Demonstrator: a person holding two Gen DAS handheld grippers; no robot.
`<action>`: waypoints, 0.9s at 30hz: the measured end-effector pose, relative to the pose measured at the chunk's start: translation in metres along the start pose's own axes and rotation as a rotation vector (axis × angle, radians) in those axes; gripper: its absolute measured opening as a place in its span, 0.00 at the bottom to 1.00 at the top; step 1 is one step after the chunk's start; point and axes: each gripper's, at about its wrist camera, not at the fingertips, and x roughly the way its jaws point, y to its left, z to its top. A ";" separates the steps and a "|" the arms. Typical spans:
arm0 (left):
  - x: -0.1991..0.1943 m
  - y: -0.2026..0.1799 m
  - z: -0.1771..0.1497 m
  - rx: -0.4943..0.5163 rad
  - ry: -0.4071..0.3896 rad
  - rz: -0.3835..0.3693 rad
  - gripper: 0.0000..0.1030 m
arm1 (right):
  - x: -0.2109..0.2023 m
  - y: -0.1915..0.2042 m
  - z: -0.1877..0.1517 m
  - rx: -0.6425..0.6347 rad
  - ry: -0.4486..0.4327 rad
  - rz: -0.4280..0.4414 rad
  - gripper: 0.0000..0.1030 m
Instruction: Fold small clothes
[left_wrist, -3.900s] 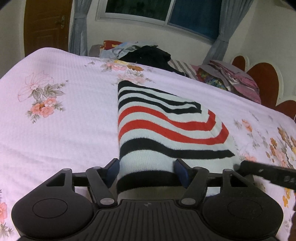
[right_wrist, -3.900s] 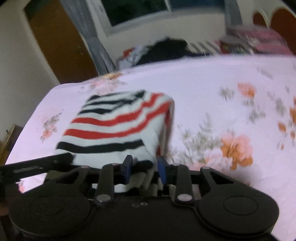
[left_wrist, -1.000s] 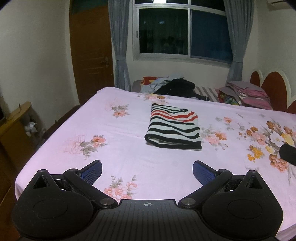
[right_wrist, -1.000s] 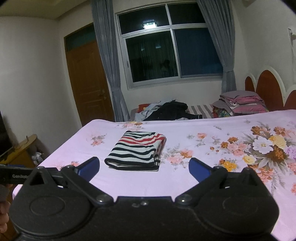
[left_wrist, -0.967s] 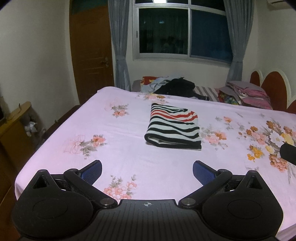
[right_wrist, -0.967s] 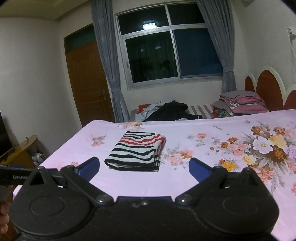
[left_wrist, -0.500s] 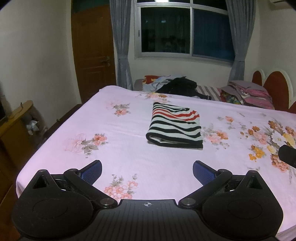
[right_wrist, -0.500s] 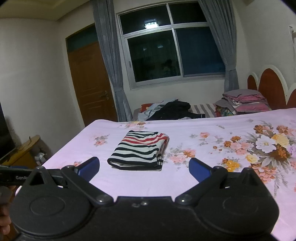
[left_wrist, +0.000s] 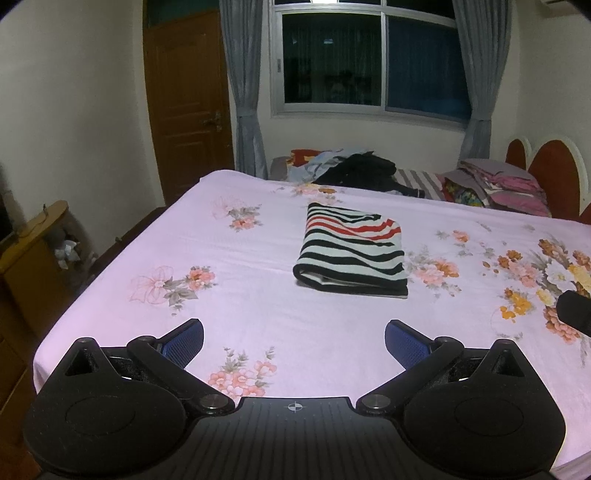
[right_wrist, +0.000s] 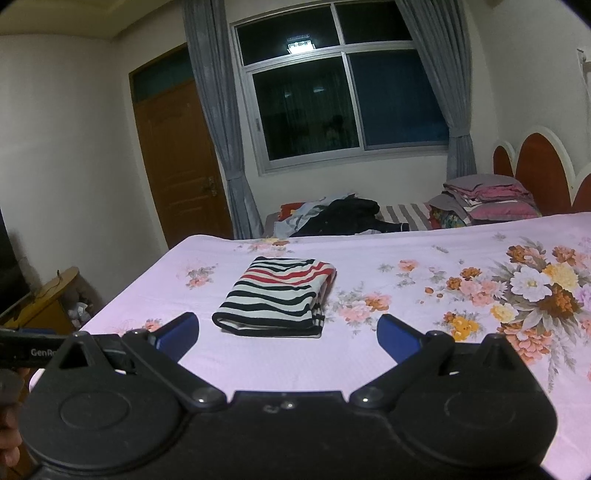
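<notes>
Nearest to the cameras, both tongs are spread wide and hold nothing: the left tongs (left_wrist: 294, 341) hang above the near edge of the bed (left_wrist: 258, 314), and the right tongs (right_wrist: 288, 334) do the same from a lower angle. Their blue pads (left_wrist: 183, 341) are far from each other. At the left edge of the right wrist view a part of the other black tool shows, with a bit of a hand (right_wrist: 9, 435) under it. The bed has a pink sheet with flower prints. Further on, in the middle of the bed, lies the folded garment (left_wrist: 352, 249), well apart from both tongs. It is white with black stripes and some red stripes at its far end, folded in a flat rectangle, with the layered edges toward the cameras. Behind the bed is a heap of clothes (left_wrist: 354, 170), dark and light ones mixed, and to the right of it a stack of pillows (right_wrist: 487, 201) beside the red headboard (right_wrist: 539, 170). Farthest are the window (right_wrist: 343, 107) with grey curtains and, to its left, the brown door (left_wrist: 188, 107).
</notes>
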 end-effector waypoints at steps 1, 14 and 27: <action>0.001 0.001 0.000 0.000 0.004 -0.001 1.00 | 0.000 0.000 0.000 0.003 -0.001 0.000 1.00; 0.006 -0.002 -0.001 0.006 0.013 0.001 1.00 | -0.001 -0.003 -0.002 0.007 0.002 -0.005 1.00; 0.008 -0.017 0.001 0.015 0.022 -0.004 1.00 | 0.003 -0.007 -0.003 0.011 0.013 -0.006 1.00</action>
